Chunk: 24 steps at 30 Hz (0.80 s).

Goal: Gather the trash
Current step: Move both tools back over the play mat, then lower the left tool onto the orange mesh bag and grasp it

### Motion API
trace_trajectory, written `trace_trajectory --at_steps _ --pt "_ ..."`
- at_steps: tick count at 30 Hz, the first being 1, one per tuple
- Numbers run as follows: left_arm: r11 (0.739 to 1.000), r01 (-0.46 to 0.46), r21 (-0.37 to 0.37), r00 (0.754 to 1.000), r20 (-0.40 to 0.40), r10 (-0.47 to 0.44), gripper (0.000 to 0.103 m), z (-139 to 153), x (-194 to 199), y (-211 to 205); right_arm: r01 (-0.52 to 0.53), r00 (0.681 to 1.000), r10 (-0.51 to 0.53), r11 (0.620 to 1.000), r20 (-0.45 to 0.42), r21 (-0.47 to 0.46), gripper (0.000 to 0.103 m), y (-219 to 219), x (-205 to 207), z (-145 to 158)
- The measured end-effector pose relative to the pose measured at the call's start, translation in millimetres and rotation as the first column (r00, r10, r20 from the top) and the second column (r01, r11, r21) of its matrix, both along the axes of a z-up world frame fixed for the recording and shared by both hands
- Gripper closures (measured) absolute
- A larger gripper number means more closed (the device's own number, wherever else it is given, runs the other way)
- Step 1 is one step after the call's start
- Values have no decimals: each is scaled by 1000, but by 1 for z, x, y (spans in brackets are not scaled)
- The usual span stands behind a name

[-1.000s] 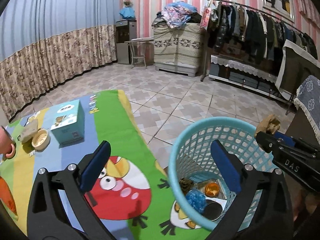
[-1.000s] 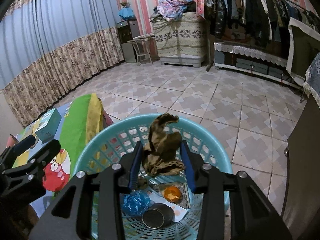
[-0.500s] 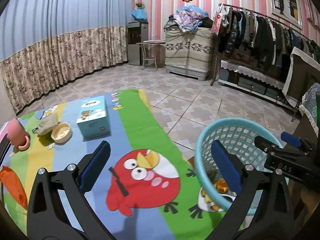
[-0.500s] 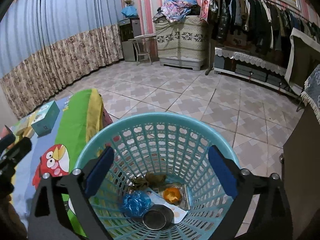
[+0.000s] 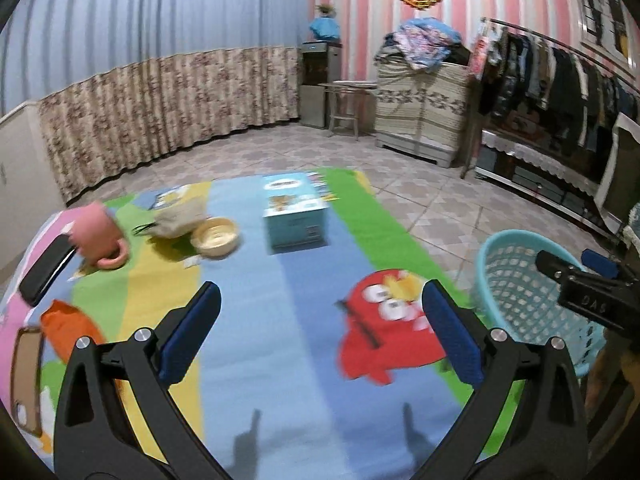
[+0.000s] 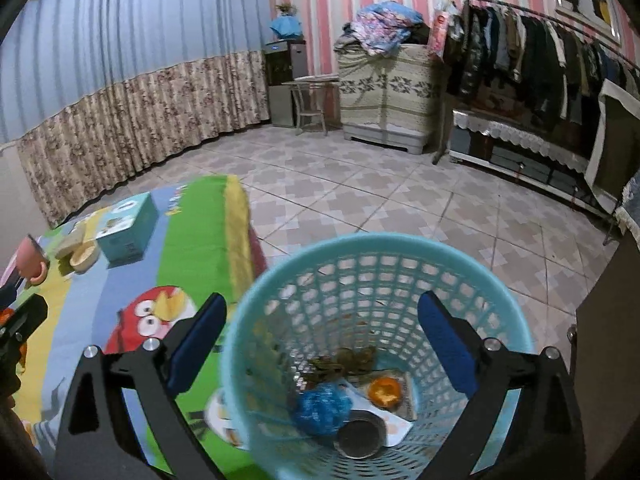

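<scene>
A light blue plastic basket (image 6: 384, 244) stands on the floor beside the table; it also shows in the left wrist view (image 5: 516, 292). Inside lie a brown scrap (image 6: 344, 360), a blue crumpled wrapper (image 6: 322, 402), an orange peel (image 6: 385, 390), a round lid (image 6: 360, 438) and paper. My right gripper (image 6: 322, 340) is open and empty above the basket. My left gripper (image 5: 320, 336) is open and empty above the cartoon tablecloth (image 5: 288, 320). On the table lie a crumpled paper (image 5: 176, 216), a shallow bowl (image 5: 215, 237) and an orange wrapper (image 5: 68, 324).
A teal box (image 5: 294, 216) stands mid-table, a pink mug (image 5: 98, 238) and a black phone (image 5: 44, 276) at the left, another phone (image 5: 26, 376) at the left edge. Tiled floor, a clothes rack (image 5: 560, 92) and a cabinet (image 5: 420, 112) lie beyond.
My right gripper opened and the brown scrap dropped into the basket. My left gripper swung left, away from the basket and over the table.
</scene>
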<state>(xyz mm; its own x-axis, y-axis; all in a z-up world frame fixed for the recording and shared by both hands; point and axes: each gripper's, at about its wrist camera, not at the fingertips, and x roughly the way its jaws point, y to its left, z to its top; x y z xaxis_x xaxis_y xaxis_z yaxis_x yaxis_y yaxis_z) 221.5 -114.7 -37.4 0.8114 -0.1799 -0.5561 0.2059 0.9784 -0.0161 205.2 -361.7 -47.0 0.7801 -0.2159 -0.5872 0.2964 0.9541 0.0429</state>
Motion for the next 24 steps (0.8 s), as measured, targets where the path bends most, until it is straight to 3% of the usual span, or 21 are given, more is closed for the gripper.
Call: trace_trajectory --at_steps 6,13,22,24 --pt "995 -97 10 995 -28 97 6 -9 6 60 -55 998 54 996 -17 -70 9 40 6 1" --pt "977 -208 36 975 -71 210 6 -22 13 129 -105 994 103 993 -45 -52 9 65 11 -3" --pt "945 -326 8 919 -232 319 6 -51 30 181 -169 982 159 981 -97 -99 9 93 17 -15" --pt "945 -326 11 910 -266 317 12 -57 37 182 -176 981 166 979 -99 -104 9 96 16 -16"
